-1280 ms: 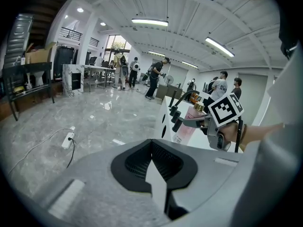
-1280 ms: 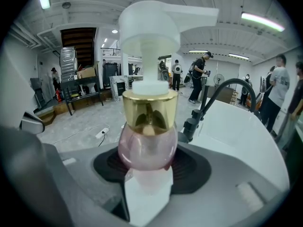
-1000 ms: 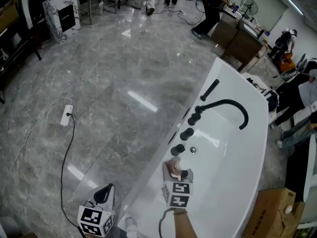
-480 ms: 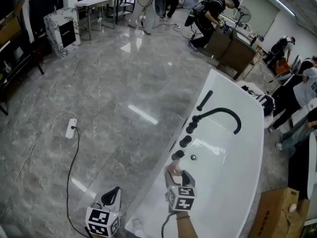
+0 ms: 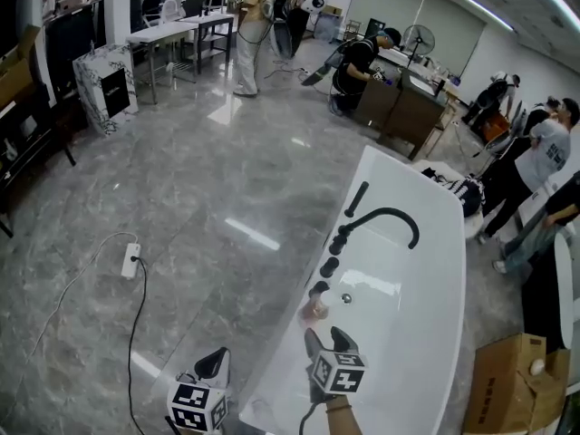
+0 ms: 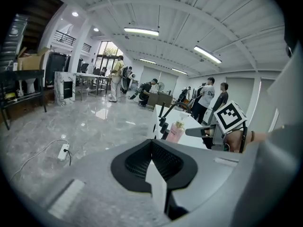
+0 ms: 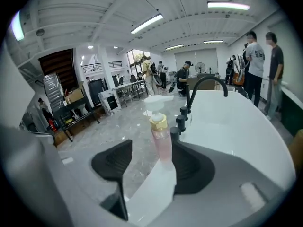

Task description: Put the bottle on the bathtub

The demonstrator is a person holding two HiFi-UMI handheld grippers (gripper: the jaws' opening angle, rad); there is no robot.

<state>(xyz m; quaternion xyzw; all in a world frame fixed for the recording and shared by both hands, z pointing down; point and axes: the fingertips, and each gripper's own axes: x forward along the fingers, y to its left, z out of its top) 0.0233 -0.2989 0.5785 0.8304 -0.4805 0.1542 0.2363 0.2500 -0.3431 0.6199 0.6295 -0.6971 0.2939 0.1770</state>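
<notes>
A white bathtub [image 5: 408,352] runs from the bottom centre of the head view up toward the right, on a glossy grey marble floor [image 5: 208,170]. A pink pump bottle [image 5: 315,311] with a gold collar and a white pump head stands upright on the tub's flat left rim. It is just on the near side of a row of black knobs [image 5: 330,267]. Beyond the knobs, a curved black faucet [image 5: 390,210] arches over the basin.

The right hand-held gripper [image 5: 326,335] hovers over the rim just behind the bottle, pointing at it. Its jaws have just been opening and stand wide apart. In the right gripper view the bottle lines up with the gap between the two black pads, but neither pad presses on it.

The left hand-held gripper [image 5: 212,362] hangs above the floor to the left of the tub, well apart from the bottle. Its jaws are drawn together with nothing between them.

A white power strip [image 5: 132,261] with a black cable lies on the floor at left. A cardboard box [image 5: 507,383] sits at the tub's lower right. Several people [image 5: 535,166] stand or bend over at the far end of the room.
</notes>
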